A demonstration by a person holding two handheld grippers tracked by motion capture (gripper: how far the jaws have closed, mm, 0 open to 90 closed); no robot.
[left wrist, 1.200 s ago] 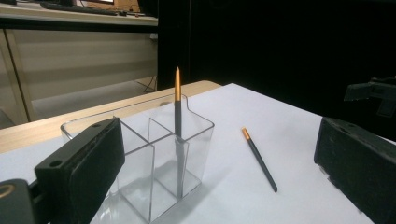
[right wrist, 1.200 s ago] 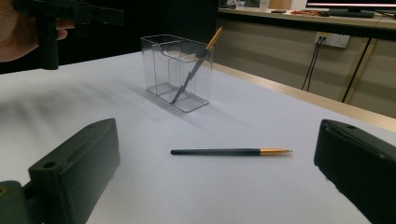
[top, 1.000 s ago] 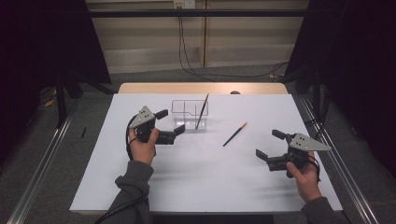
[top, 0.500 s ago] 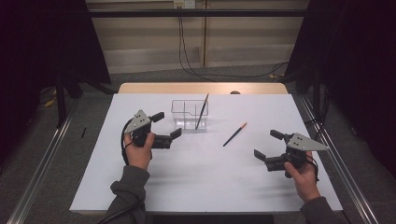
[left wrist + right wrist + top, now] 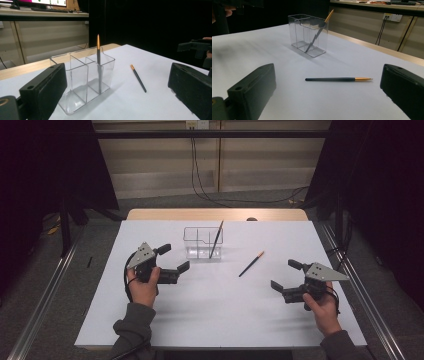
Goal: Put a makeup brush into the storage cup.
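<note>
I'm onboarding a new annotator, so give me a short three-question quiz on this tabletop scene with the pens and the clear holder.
1. True or false: both pens stand in the clear holder.
2. The loose pen lies: A) on the white table; B) in a hand-held gripper's grip; C) on the floor.
3. Fill in: the left hand-held gripper and the right hand-held gripper are both ____.

Key: 1 false, since one pen stands in it; 2 A; 3 open.
</note>
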